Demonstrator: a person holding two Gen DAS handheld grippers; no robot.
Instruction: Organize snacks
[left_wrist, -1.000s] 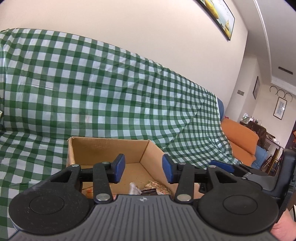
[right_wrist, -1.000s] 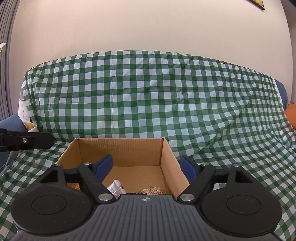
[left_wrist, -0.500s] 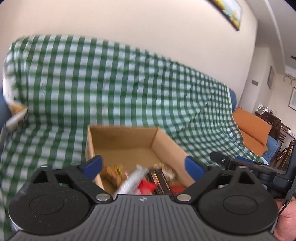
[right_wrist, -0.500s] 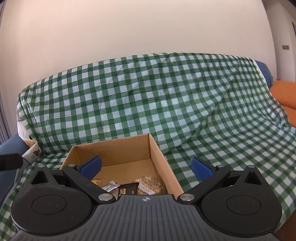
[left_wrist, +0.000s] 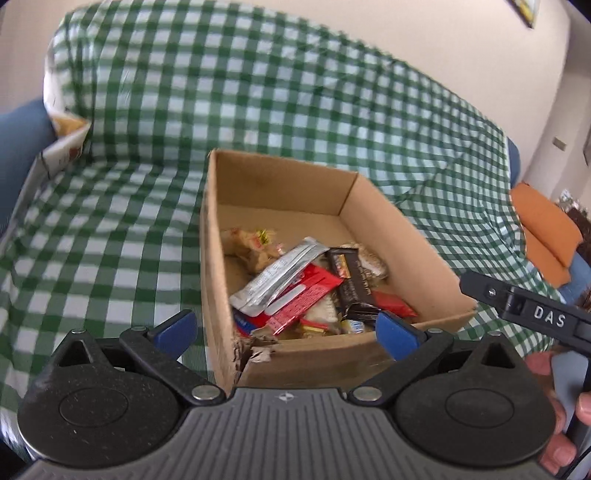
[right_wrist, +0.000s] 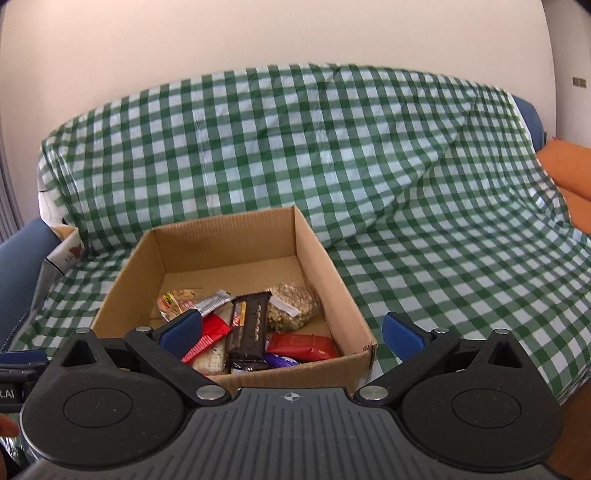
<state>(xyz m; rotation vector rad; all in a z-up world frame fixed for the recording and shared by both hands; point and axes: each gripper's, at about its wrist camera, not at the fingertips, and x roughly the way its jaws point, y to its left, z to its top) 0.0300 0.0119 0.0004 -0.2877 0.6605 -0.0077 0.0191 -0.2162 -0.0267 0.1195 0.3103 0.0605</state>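
Both grippers, left (left_wrist: 286, 330) and right (right_wrist: 293, 334), hold their fingers spread wide and empty. The snacks (right_wrist: 251, 325) lie in the cardboard box (right_wrist: 328, 280) at lower centre, on the checked cloth (right_wrist: 424, 184).

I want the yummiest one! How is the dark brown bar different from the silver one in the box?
The dark brown bar lies on top of the pile; the silver bar pokes out from underneath. The brown one is wider with printed circles; the silver one is slim and shiny. Both are sealed wrappers inside the cardboard box.
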